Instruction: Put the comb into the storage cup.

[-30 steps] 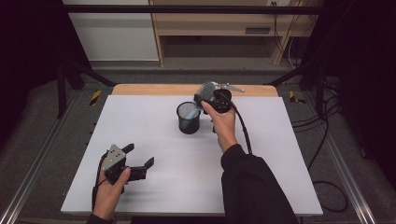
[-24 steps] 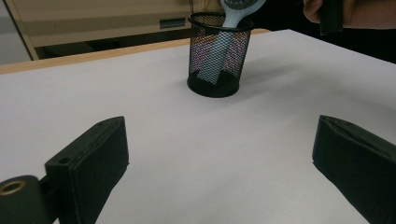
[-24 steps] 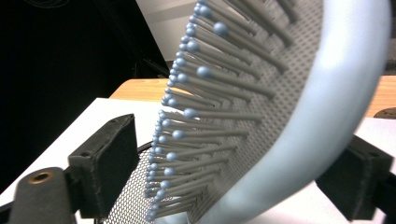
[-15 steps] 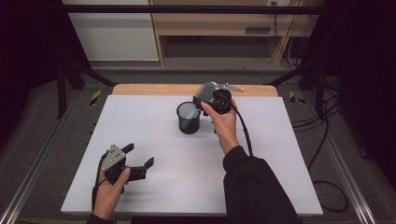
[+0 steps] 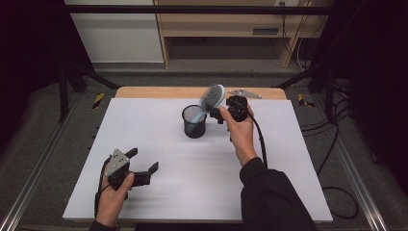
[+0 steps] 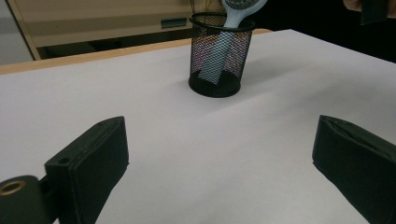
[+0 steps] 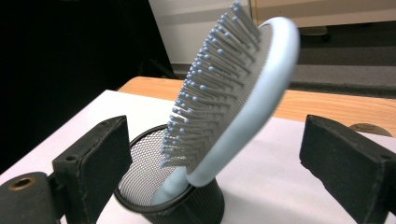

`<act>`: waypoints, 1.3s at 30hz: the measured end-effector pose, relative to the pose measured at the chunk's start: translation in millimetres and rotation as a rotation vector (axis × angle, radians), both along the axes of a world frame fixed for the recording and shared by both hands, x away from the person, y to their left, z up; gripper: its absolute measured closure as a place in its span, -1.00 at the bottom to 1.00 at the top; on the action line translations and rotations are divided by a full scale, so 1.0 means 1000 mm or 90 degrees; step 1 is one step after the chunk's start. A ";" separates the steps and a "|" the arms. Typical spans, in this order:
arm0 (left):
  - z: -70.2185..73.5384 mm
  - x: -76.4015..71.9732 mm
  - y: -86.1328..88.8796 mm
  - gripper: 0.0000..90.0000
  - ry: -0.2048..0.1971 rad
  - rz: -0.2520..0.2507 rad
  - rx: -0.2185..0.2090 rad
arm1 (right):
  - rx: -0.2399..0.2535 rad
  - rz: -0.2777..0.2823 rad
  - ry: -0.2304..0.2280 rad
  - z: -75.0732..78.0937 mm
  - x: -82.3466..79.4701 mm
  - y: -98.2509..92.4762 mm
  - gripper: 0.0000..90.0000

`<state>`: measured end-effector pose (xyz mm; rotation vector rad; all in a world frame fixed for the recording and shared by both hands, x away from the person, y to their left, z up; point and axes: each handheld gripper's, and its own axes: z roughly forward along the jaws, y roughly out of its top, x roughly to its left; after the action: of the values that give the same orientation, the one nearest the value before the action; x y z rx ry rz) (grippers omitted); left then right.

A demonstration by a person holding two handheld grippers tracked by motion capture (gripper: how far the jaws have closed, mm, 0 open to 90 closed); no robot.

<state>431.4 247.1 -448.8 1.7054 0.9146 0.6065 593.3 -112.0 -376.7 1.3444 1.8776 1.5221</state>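
Your high view looks forward and down over the whole white table (image 5: 159, 144); your left gripper view sits low, facing the far mesh cup (image 6: 220, 56); your right gripper view sits close to that cup (image 7: 173, 198), shared by all.

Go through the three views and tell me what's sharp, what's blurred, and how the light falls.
High view: the white table is evenly lit, the surroundings fall to near black, and detail is soft. Left gripper view: the mesh cup is fairly crisp with a faint shadow to its right; the near jaws are soft. Right gripper view: the hairbrush is slightly blurred along its pale rim, and the background is out of focus.
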 end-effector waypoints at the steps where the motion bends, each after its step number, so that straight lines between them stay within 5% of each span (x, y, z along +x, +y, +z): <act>1: 0.000 0.000 0.000 -0.92 0.000 0.000 0.001 | 0.003 0.004 0.001 0.001 -0.002 -0.003 -0.82; 12: 0.001 0.000 0.005 -0.92 -0.002 0.008 -0.008 | 0.012 0.026 -0.044 0.023 -0.027 -0.028 -0.74; 25: 0.005 0.000 0.026 -0.91 -0.015 0.053 -0.032 | -0.021 0.026 -0.124 0.042 -0.056 -0.054 -0.86; 31: 0.008 -0.004 0.035 -0.92 -0.042 0.062 -0.007 | -0.025 0.015 -0.145 0.045 -0.066 -0.067 -0.90; 39: 0.008 -0.009 0.055 -0.92 -0.046 0.073 -0.049 | -0.023 0.001 -0.164 0.045 -0.084 -0.090 -0.91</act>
<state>422.4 301.9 -440.7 1.5607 0.9765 0.6961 509.6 -201.8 -331.7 1.0735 1.7358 1.5715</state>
